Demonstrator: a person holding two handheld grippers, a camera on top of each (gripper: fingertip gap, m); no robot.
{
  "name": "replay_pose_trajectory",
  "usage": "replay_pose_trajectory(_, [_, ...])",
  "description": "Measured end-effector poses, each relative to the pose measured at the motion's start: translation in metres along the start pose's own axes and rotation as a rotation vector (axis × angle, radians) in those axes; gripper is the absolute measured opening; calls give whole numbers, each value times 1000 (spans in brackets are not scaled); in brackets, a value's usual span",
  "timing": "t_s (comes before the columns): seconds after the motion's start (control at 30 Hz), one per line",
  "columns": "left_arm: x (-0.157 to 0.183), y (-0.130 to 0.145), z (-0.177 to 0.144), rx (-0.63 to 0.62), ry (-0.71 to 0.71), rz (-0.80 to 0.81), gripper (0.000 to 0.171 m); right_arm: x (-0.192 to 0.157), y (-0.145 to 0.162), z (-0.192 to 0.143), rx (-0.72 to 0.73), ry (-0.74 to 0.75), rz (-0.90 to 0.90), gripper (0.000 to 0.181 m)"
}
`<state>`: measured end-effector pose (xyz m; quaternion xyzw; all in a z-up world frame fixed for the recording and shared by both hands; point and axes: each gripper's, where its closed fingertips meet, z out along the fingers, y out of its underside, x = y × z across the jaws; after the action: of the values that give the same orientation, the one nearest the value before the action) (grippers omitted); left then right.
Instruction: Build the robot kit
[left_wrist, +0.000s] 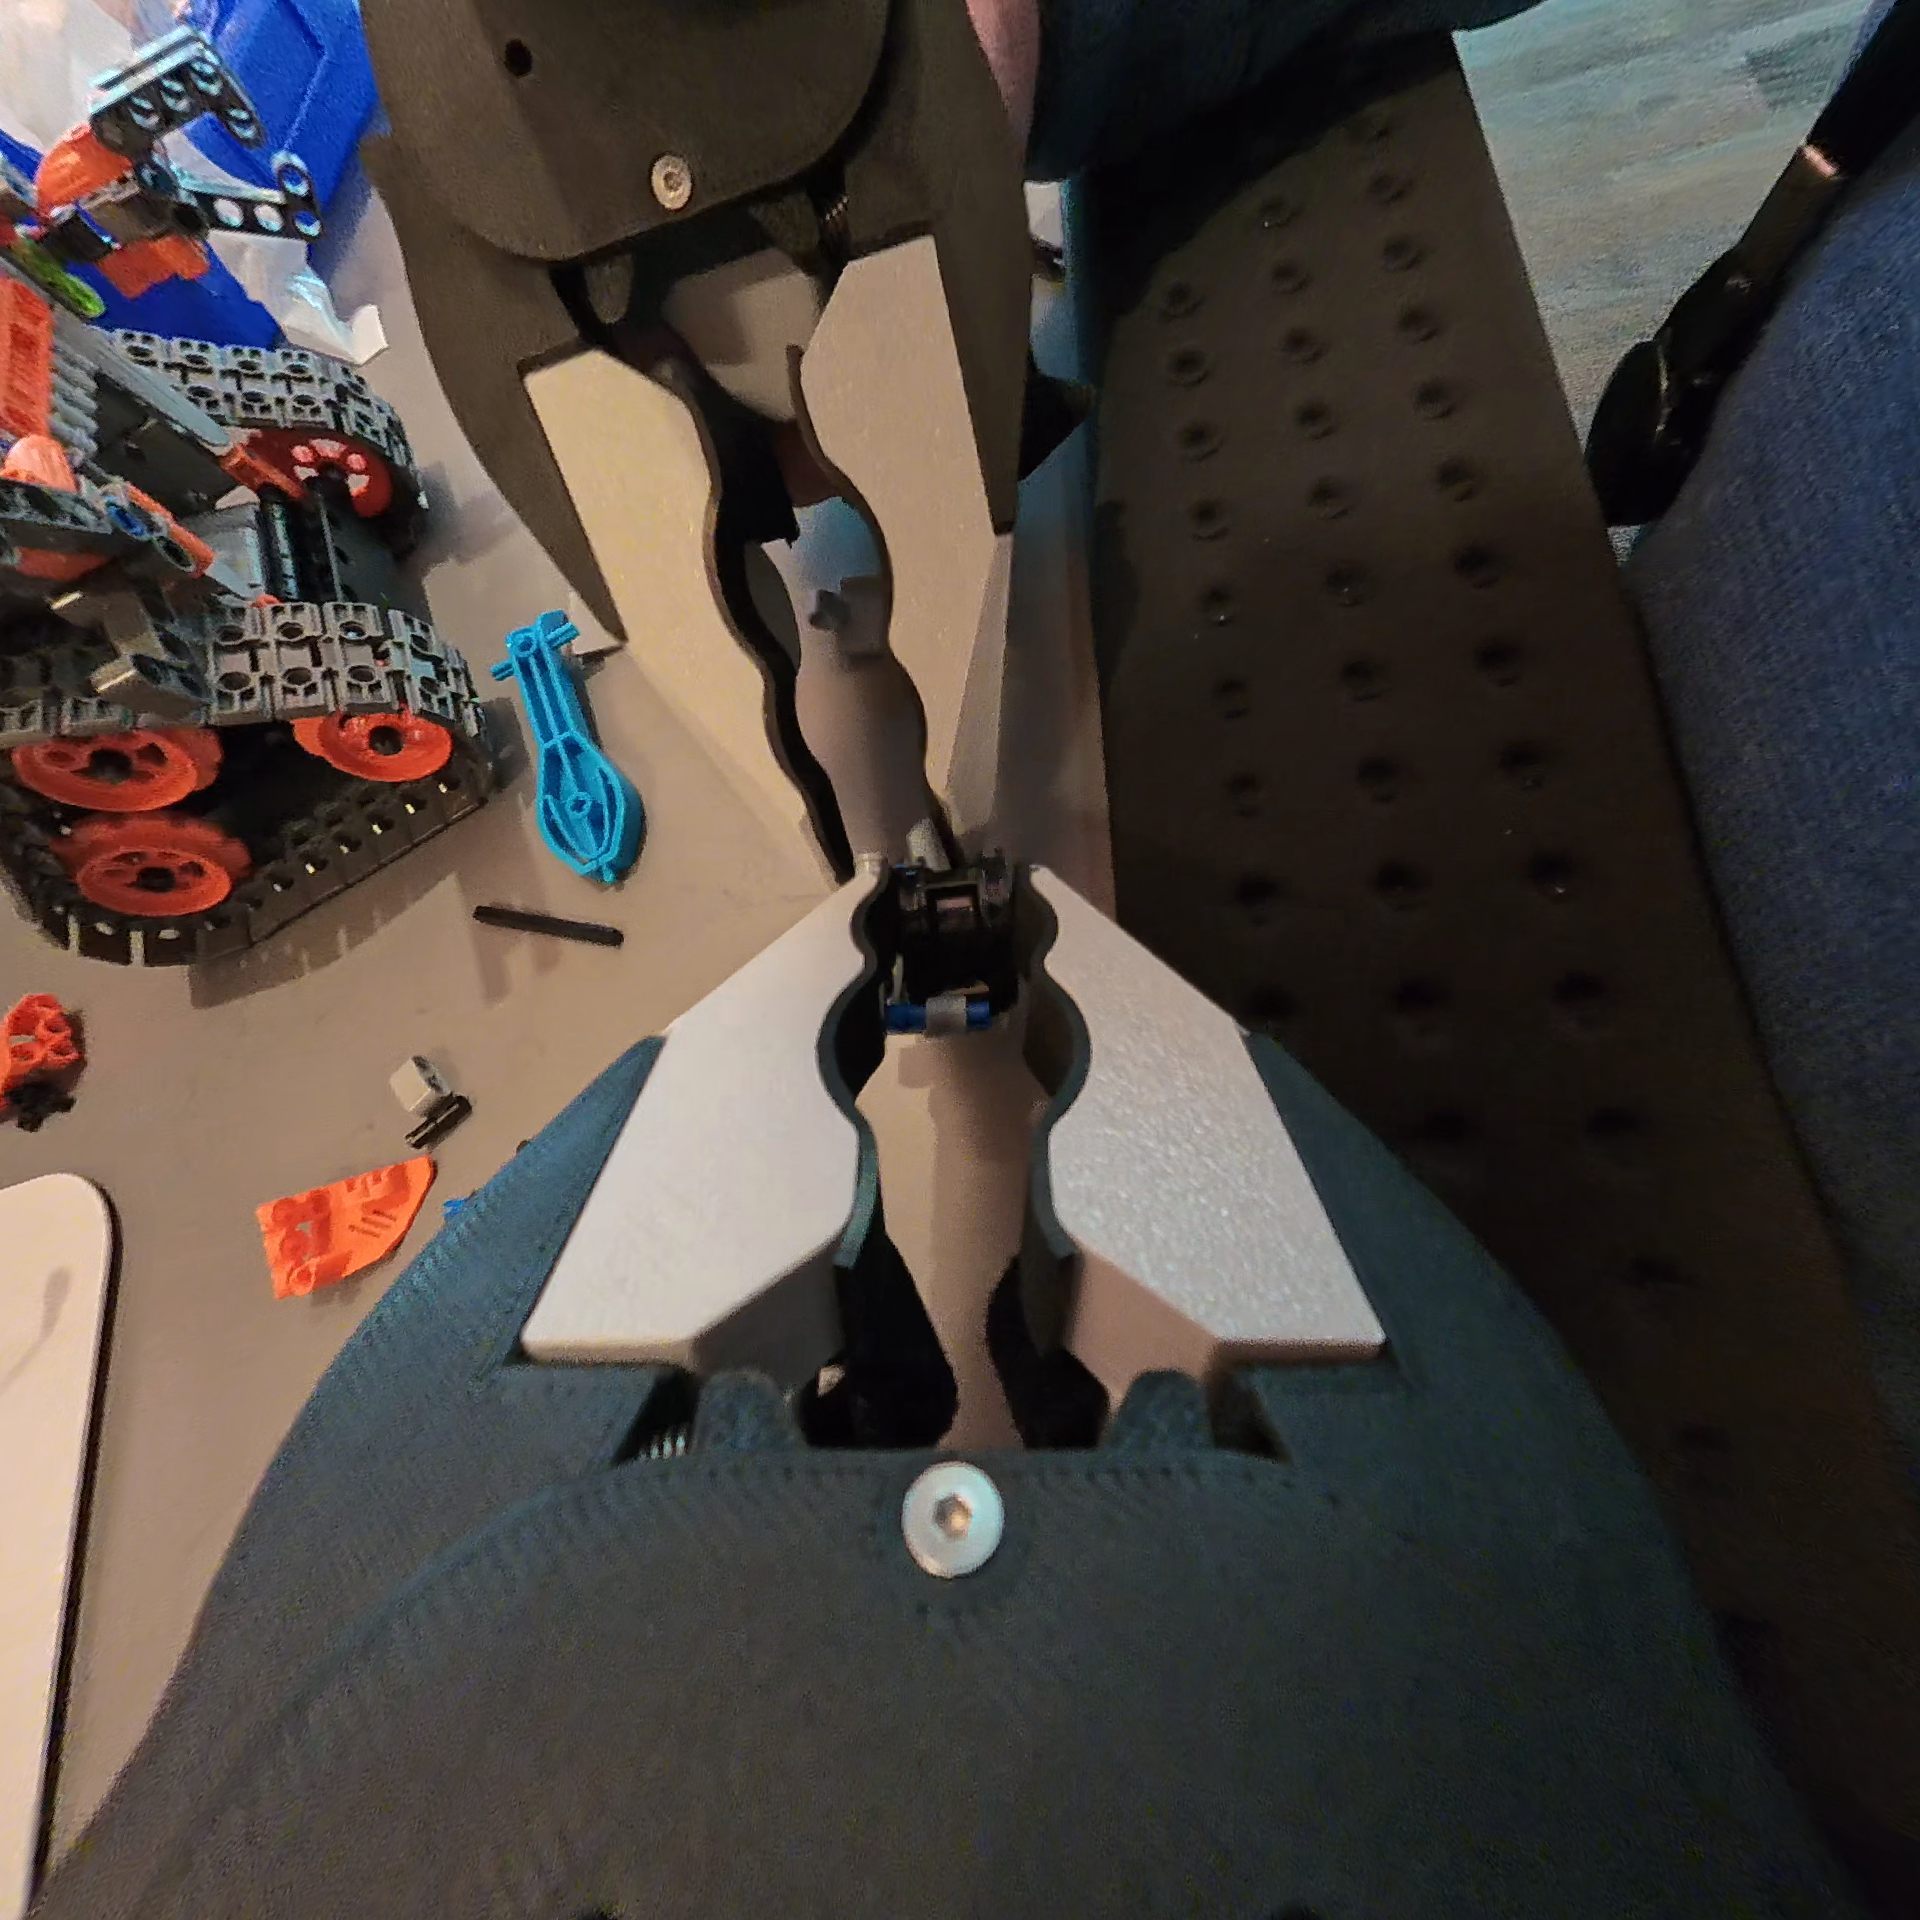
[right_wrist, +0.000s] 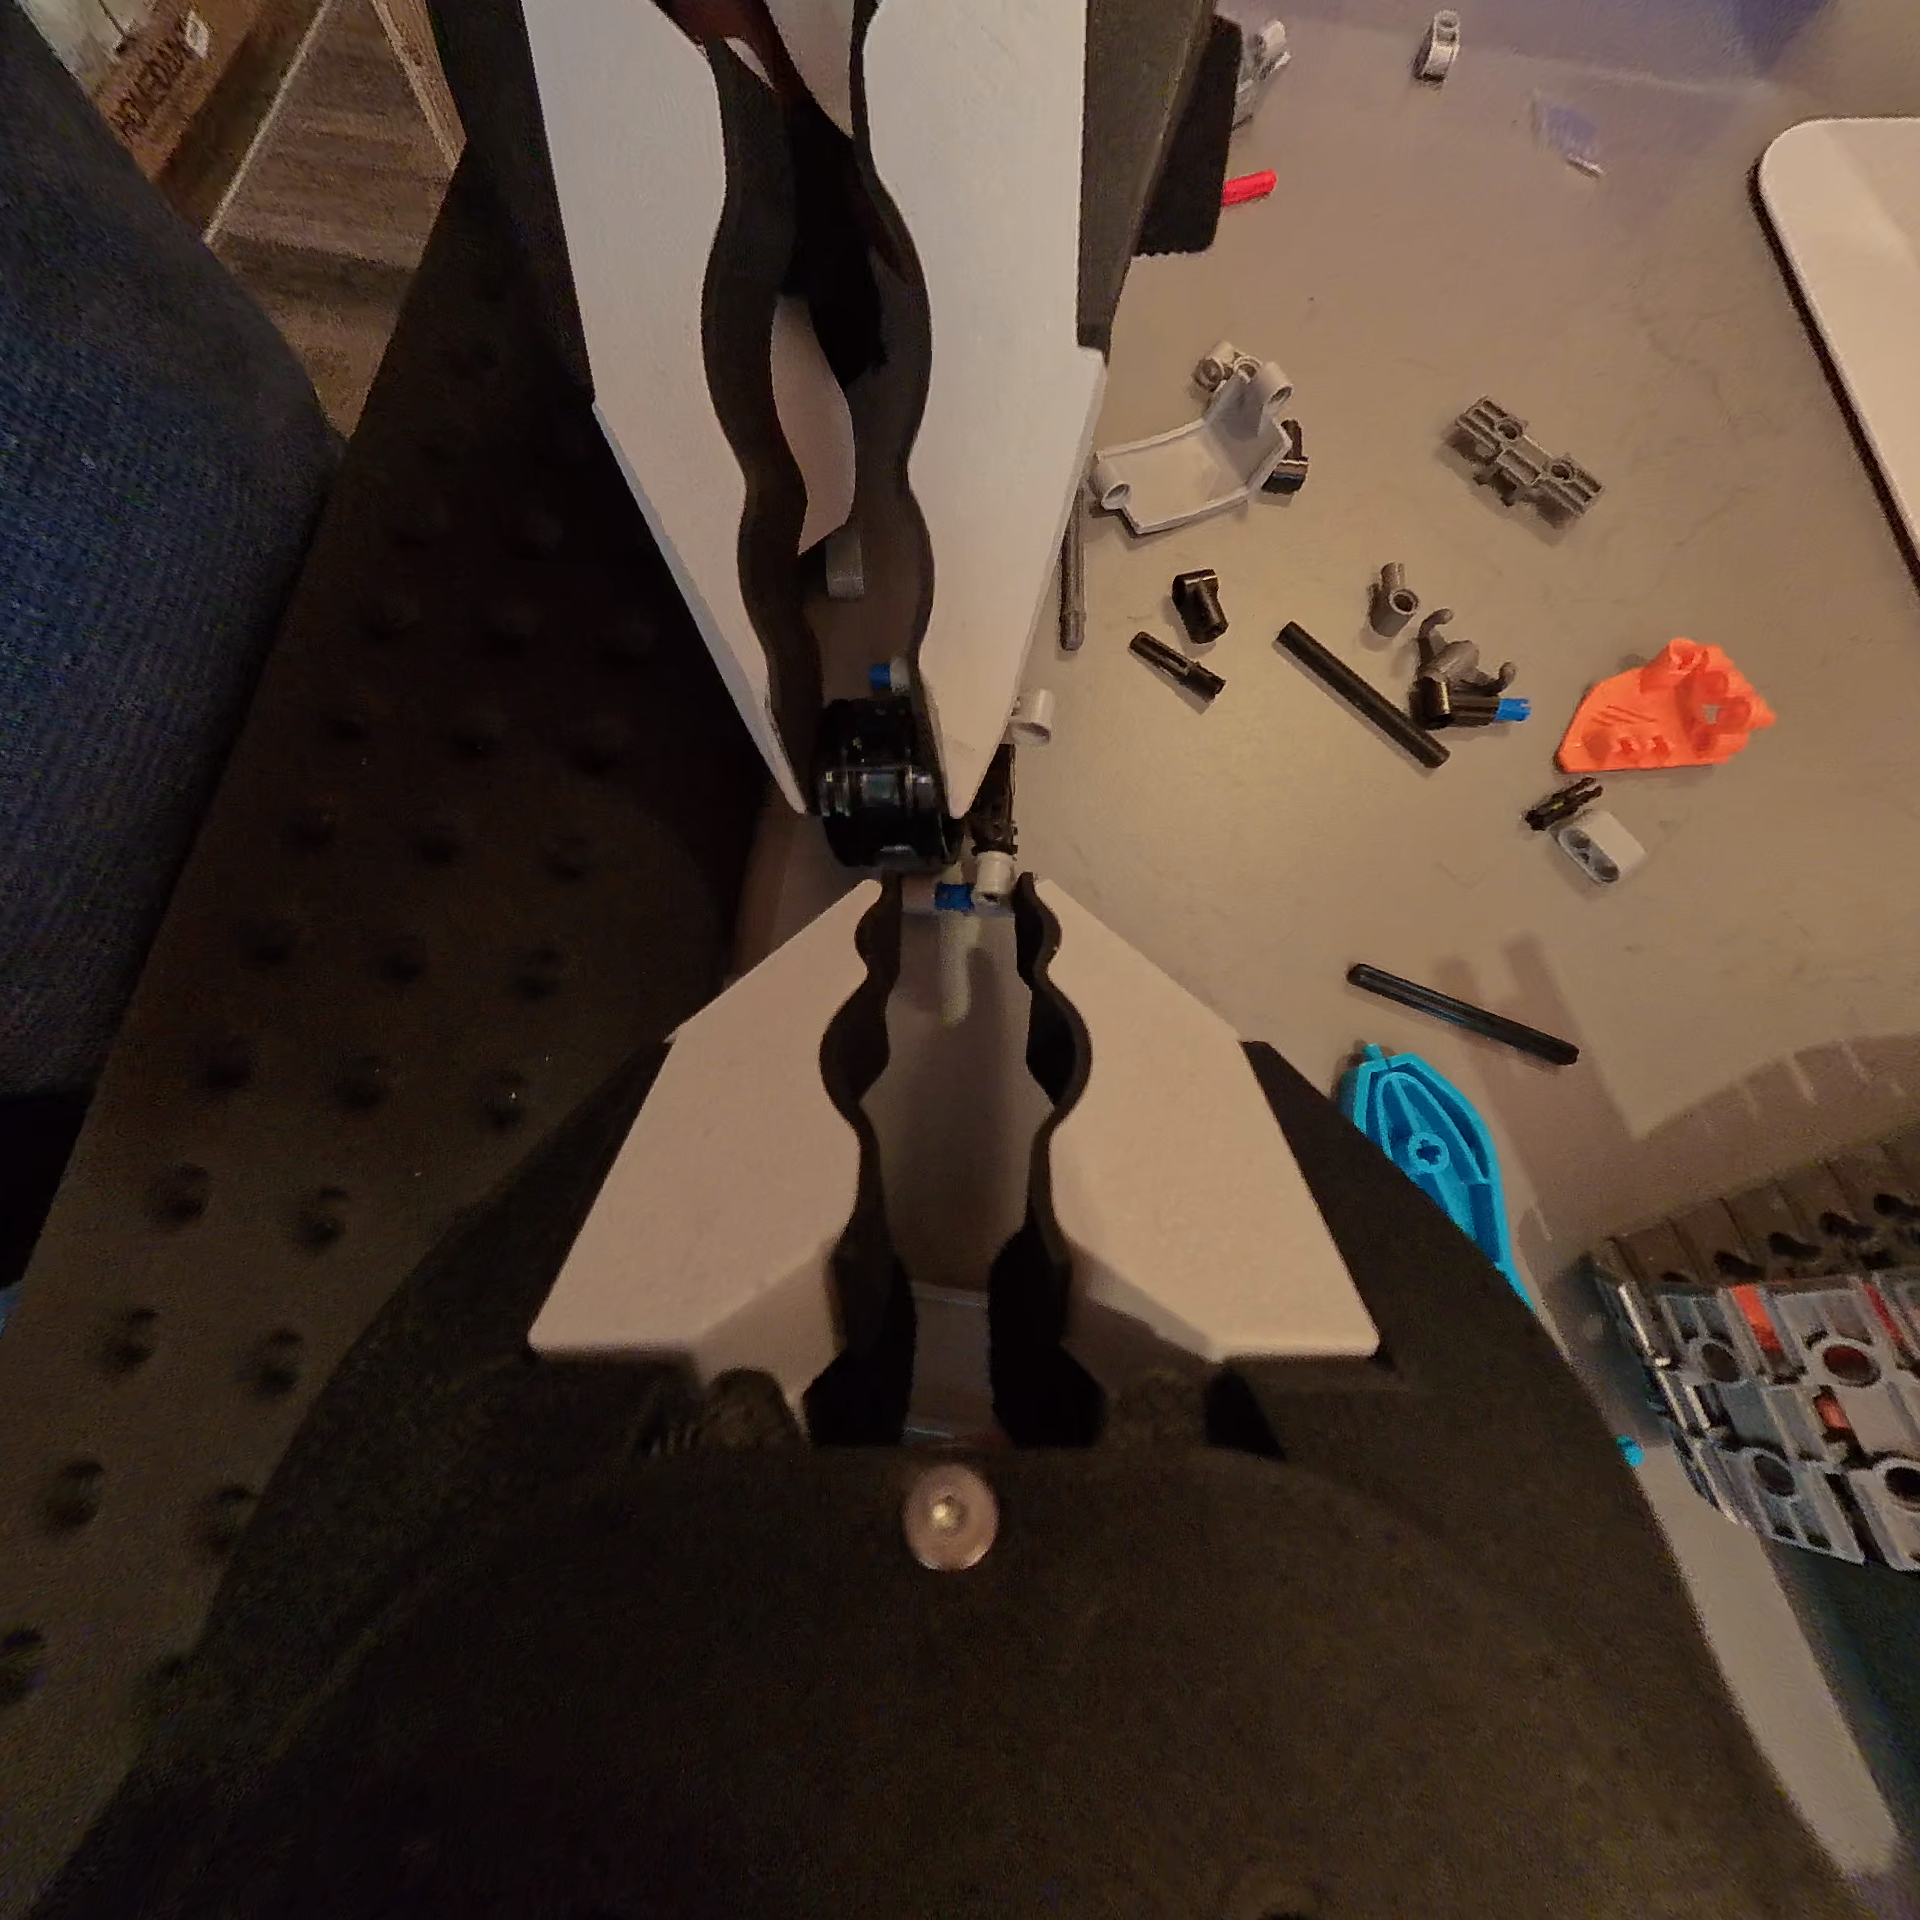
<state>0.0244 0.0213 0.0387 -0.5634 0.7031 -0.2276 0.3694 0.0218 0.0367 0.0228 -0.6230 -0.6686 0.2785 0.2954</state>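
Note:
My left gripper is shut on a small black toy-brick assembly with a blue pin and a pale bush across its near end. In the right wrist view it comes down from the top, holding that black piece. My right gripper is tip to tip with it, closed around a small light-grey connector with a blue pin. In the left wrist view it reaches in from the top. The two held pieces touch or nearly touch. Their joint is partly hidden by the fingers.
A tracked model with orange wheels stands at the left on the grey table. Near it lie a blue tool, a black axle and an orange panel. Loose grey and black parts lie scattered. A perforated black chair part is close by. The grippers are tip to tip, or close to it. Between my right fingertips and the black axle there is roughly 9 cm. My right wrist view looks at it from another angle.

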Motion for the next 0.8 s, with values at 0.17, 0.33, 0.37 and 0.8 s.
replay_pose_trajectory(0.17, [-1, 8, -6, -15, -21, -18, 21, 1, -4, -3, 24, 10, 1, 20])
replay_pose_trajectory(0.33, [0, 12, -8, -9, 4, -49, 20, 0, -6, -4, 39, 5, -2, 20])
replay_pose_trajectory(0.37, [0, 13, -8, -4, 10, -56, 20, 0, -7, -4, 45, -2, 9, 20])
replay_pose_trajectory(0.8, [2, 18, -7, 22, 65, -85, 18, 0, -8, -3, 66, -42, 32, 16])
